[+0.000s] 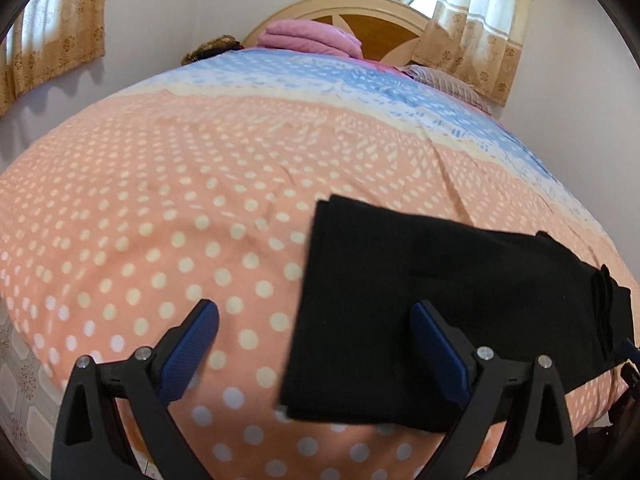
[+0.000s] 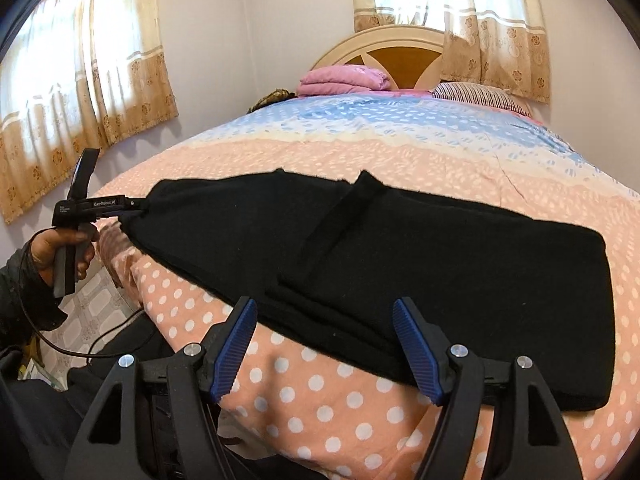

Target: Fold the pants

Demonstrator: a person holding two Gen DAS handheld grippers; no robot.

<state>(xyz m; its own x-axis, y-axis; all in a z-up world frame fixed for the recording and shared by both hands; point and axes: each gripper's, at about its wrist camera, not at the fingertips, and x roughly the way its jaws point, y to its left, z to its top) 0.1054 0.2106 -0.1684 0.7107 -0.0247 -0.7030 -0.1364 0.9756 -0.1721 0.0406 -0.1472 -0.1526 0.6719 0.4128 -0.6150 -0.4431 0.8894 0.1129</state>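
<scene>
Black pants [image 2: 400, 264] lie folded lengthwise across the near edge of the bed, and show in the left wrist view [image 1: 432, 304] too. My left gripper [image 1: 316, 340] is open, its jaws wide apart just above the left end of the pants. In the right wrist view the left gripper [image 2: 138, 206] is at the pants' left end, touching the cloth edge. My right gripper [image 2: 324, 344] is open, jaws spread over the pants' near edge at the middle, holding nothing.
The bed [image 2: 320, 400] has an orange polka-dot and blue cover. A folded pink blanket [image 2: 344, 80], a striped pillow [image 2: 476, 94] and a wooden headboard [image 2: 404, 52] are at the far end. Curtained windows [image 2: 80, 80] line the walls. Tiled floor [image 2: 92, 312] lies left of the bed.
</scene>
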